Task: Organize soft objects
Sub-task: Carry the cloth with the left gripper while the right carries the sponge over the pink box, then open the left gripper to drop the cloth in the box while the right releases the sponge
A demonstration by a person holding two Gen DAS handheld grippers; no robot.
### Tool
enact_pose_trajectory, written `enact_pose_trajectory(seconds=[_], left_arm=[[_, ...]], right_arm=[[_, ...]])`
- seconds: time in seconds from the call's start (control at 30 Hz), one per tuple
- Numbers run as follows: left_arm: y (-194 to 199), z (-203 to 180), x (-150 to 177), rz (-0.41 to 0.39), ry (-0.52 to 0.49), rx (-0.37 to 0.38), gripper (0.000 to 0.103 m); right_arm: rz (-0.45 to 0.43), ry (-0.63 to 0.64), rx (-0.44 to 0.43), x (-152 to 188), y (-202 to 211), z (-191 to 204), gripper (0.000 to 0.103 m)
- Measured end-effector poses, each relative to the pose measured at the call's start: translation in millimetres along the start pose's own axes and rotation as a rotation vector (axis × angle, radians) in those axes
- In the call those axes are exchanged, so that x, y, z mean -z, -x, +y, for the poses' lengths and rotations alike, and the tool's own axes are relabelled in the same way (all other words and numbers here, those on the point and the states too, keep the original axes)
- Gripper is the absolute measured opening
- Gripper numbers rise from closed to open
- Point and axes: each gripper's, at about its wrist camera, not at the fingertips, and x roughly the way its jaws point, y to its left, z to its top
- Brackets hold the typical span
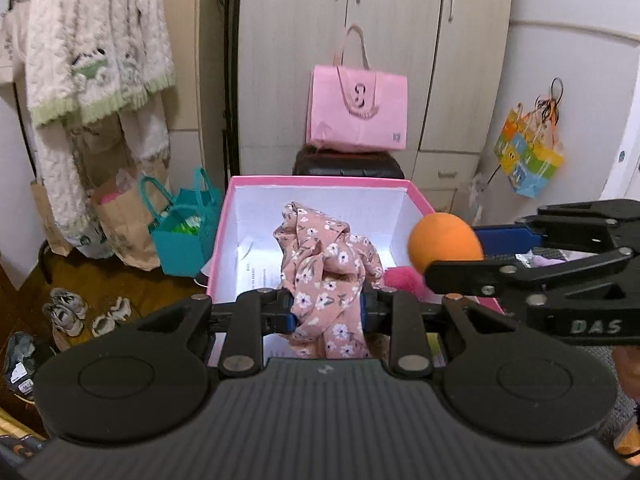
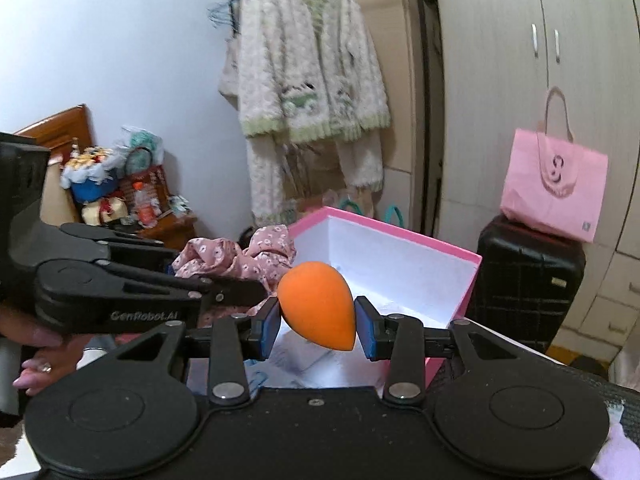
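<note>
Left gripper (image 1: 328,312): blue pads pinching a bunch of the pink floral cloth (image 1: 326,264), held over the near edge of the pink box (image 1: 320,182). Most of the cloth hangs or piles inside the box, a tail drops below the pads. Held bunched like that probably so it goes in as one lump rather than trailing over the rim

Right gripper (image 2: 316,322): pads pressed onto the sides of the orange egg-shaped sponge (image 2: 318,304), pointed end down toward the near side. Grip sits across the sponge's wide middle, so it shouldn't squirt out. In the left wrist view the sponge (image 1: 444,246) hangs at the right wall of the box, at or just above the rim; can't tell if it is fully over the opening

Box: white inside, open top, some paper on the floor of it. A fuzzy pink thing (image 1: 402,278) lies in the near right corner, partly hidden by the right gripper (image 1: 476,250), can't tell what it is

Judgement: both soft items are mid-drop into the box, neither released. Next likely needs the sponge moved left, clear of the wall, before opening

Far behind: black suitcase (image 1: 348,162) with pink bag (image 1: 358,112) on top, white wardrobe (image 1: 400,20), fluffy cardigan (image 1: 96,52) hanging far left
</note>
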Motion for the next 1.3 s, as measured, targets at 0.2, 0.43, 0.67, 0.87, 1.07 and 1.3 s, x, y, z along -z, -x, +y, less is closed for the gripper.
enact_pose_trajectory(seconds=[0.2, 0.43, 0.67, 0.87, 1.07, 1.3], left_arm=[[-47.1, 6.4, -20.6, 0.108, 0.014, 0.001, 0.027], [-82.6, 15.9, -30.8, 0.138, 0.063, -0.043, 0.031], [-71.5, 23.3, -24.5, 0.095, 0.096, -0.062, 0.079], [-32.9, 14.6, -17.9, 0.038, 0.012, -0.059, 0.08], [5.6, -2.9, -4.2, -0.011, -0.074, -0.066, 0.08], [51.9, -23.7, 9.7, -0.076, -0.139, -0.061, 0.08]], right_arm=[[0.103, 0.02, 0.037, -14.0, -45.6, -24.3, 0.046], [0.143, 0.008, 0.055, -16.5, -78.0, -45.4, 0.047], [0.13, -0.021, 0.062, -9.6, -82.5, -52.0, 0.067], [0.076, -0.047, 0.064, -1.6, -49.7, -47.6, 0.067], [0.027, -0.033, 0.077, 7.3, -8.3, -30.8, 0.067], [-0.014, 0.007, 0.092, 13.5, 32.5, -2.4, 0.069]])
